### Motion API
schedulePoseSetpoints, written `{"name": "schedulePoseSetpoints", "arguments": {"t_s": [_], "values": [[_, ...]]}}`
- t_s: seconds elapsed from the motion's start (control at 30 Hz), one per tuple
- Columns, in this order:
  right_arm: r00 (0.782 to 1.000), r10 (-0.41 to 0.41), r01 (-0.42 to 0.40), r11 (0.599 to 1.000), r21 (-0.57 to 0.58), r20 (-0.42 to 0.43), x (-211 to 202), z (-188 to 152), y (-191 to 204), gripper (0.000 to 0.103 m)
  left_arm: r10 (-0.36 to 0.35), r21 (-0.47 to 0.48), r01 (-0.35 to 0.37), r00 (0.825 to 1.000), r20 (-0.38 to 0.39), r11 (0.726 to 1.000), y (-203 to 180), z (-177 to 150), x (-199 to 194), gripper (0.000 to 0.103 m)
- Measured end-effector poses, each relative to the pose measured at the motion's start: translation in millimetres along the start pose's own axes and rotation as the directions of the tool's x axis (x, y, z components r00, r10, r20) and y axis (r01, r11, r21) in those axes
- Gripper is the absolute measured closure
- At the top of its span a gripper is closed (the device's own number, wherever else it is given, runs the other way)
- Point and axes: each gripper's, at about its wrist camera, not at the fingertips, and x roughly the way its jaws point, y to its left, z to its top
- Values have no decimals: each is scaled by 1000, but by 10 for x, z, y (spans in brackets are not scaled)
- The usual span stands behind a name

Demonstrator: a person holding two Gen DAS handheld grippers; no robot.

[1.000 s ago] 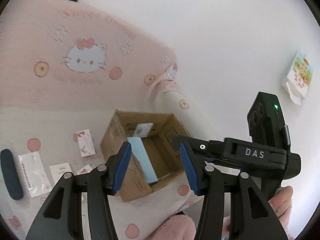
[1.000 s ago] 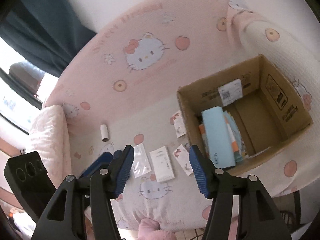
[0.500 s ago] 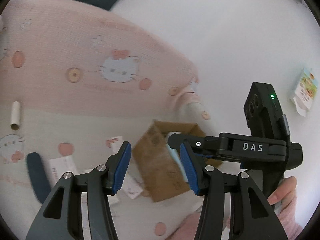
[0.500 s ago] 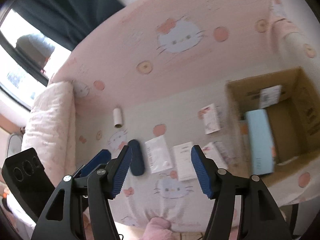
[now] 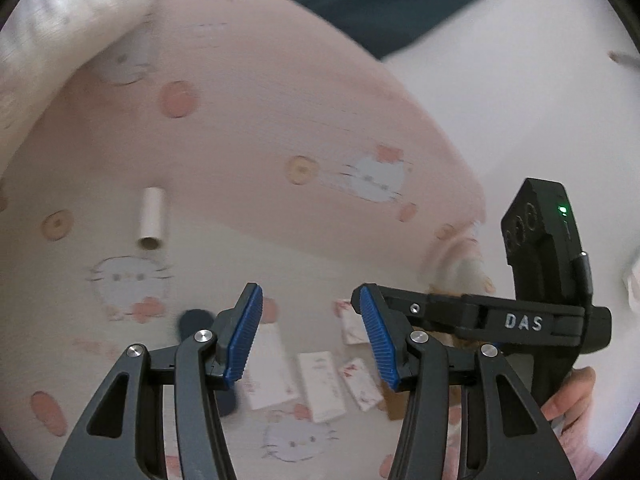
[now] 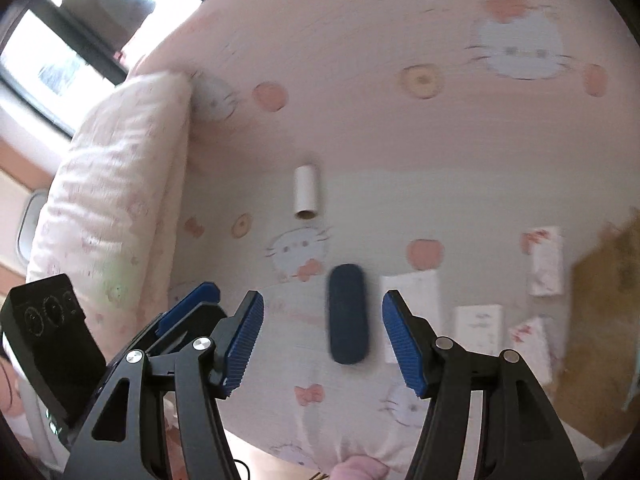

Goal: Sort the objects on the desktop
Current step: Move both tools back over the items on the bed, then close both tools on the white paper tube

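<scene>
Right gripper spread wide and empty above the bedsheet, framing the navy case, probably the next pick. Left gripper likewise released. Packets lie beside the blurred cardboard box.

Our left gripper is a black frame of open triangular struts, each arm pinned with round silver screws, and its two fingers carry ribbed blue pads. Our right gripper is built the same way: black struts, silver screws, ribbed blue fingers. Seen from the left wrist, the right unit shows a black housing printed "DAS" in pale letters, a small silver screw on its bar, a lit green lamp, round recesses in the block and a dark cable plugged at its side. Our hand grips that housing, with a fuzzy pink sleeve below it.
</scene>
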Motion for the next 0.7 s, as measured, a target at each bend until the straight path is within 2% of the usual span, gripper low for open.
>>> {"name": "schedulePoseSetpoints", "arguments": {"t_s": [0.27,0.47,0.7], "values": [[993,47,-55,996,-75,-107,827,274,505,43,83,-90,-83,997,-12,992,633,169,142,48],[986,63,-69,997,-36,-153,1295,459,449,43,127,-139,-131,991,-40,982,1011,273,399,48],[982,89,-87,996,19,-165,1908,772,245,43,188,-196,-204,977,-97,959,1481,365,927,48]]}}
